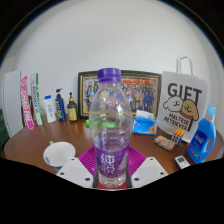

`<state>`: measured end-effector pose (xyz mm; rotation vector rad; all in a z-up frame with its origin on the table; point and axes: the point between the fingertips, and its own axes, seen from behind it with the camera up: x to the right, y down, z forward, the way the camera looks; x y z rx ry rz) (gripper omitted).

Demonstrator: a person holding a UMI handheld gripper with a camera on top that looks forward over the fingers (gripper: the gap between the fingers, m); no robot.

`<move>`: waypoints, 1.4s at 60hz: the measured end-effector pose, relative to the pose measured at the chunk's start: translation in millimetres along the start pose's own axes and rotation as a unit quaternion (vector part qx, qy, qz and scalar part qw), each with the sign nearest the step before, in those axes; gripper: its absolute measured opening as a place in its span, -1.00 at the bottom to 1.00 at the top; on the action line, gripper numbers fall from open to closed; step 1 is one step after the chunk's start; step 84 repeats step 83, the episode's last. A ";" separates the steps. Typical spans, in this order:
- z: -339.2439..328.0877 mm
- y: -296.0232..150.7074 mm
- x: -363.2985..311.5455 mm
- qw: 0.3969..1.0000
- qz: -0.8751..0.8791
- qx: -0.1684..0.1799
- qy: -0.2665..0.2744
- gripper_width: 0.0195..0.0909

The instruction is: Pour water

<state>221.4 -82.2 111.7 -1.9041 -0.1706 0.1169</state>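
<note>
A clear plastic water bottle (110,125) with a purple cap and a purple label stands upright between my fingers, filling the middle of the gripper view. My gripper (111,172) is shut on the bottle at its lower label, both magenta pads (86,160) pressing its sides. A white cup (58,154) sits on the brown wooden table (30,146) to the left of the bottle, near my left finger. The bottle's base is hidden behind the gripper body.
Behind the bottle stands a framed group photo (145,92). A white "GIFT" bag (183,104) and a blue spray bottle (203,135) are on the right. Several small bottles (62,106) and packets stand at the back left. A blue tissue pack (145,125) lies right of centre.
</note>
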 end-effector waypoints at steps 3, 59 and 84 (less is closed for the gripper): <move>4.6 12.7 3.1 1.000 0.008 -0.003 -0.002 -0.49; -182.6 21.4 -77.1 0.983 -0.003 -0.135 0.126 0.84; -244.7 7.5 -118.5 0.983 0.000 -0.136 0.123 0.85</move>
